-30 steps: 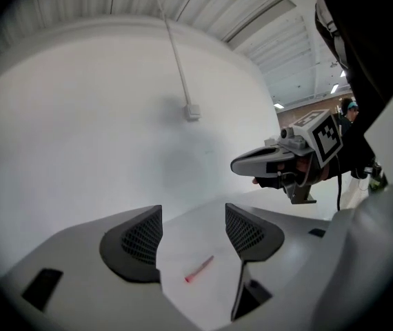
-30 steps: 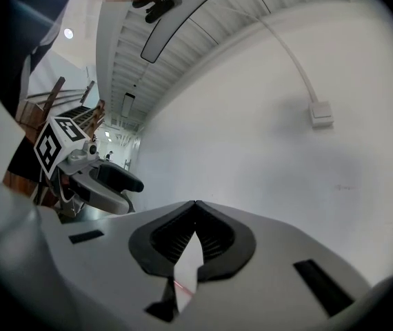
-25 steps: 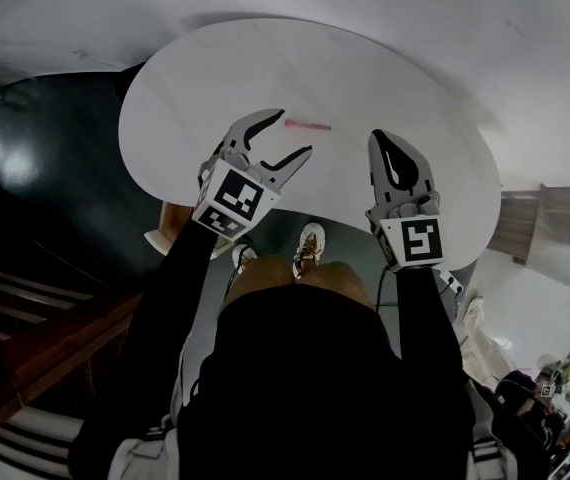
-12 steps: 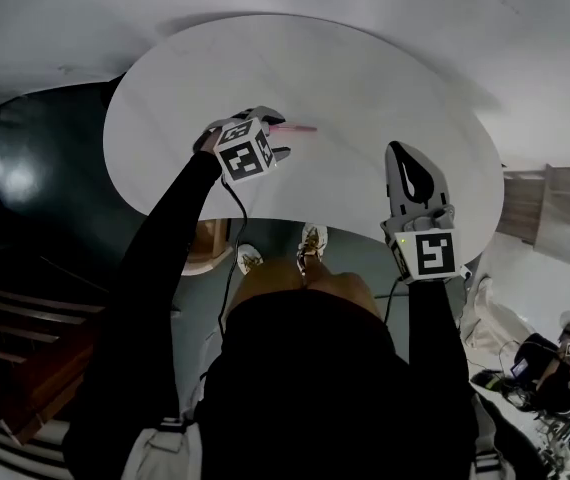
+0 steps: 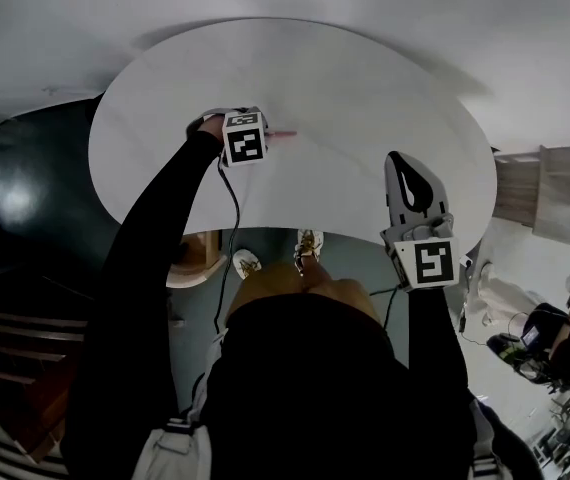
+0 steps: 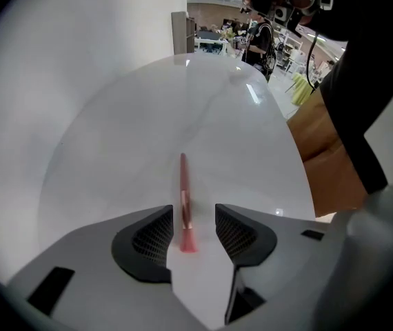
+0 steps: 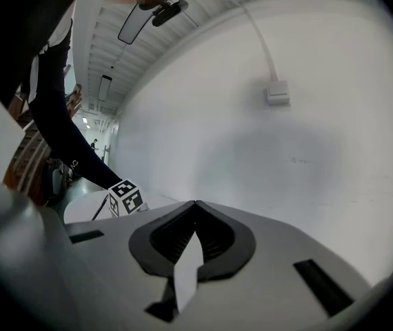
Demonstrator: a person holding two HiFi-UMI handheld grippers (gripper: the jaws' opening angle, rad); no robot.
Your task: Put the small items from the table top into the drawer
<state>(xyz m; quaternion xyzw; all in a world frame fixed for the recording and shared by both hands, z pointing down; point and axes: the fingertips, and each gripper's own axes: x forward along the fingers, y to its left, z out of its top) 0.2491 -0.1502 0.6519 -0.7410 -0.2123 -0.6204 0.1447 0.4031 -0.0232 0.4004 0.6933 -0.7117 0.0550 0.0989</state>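
- Counter (image 5: 345,98): a white, rounded top. Apart from one small item, nothing is seen on its bare surface.
- Drawer: it cannot be made out in any view, so nothing can be said of whether it is open or of what is in it. The item's destination has yet to be found.
- Right gripper (image 5: 412,183): it is held over the near edge of the counter, well apart from the item. Its jaws are pressed together and nothing is held between them.
- Left gripper (image 6: 194,211): it is pointed steeply down at the counter. Its jaws have just been closing and are now partly spread, one on each side of the item, with a gap at either pad, so nothing is pinched yet.
- Pink brush (image 6: 183,185): the task's item lies flat on the counter. Its bristle end sits between the left jaws and its thin handle points away from them.
- Risks, as judged:
  - The brush is thin and low, so the jaws may close above it or roll it aside.
  - The jaw tips may scrape the counter if they are pressed lower.
  - A pinch taken near the bristle end may let the long handle swing down and slip out on lifting.
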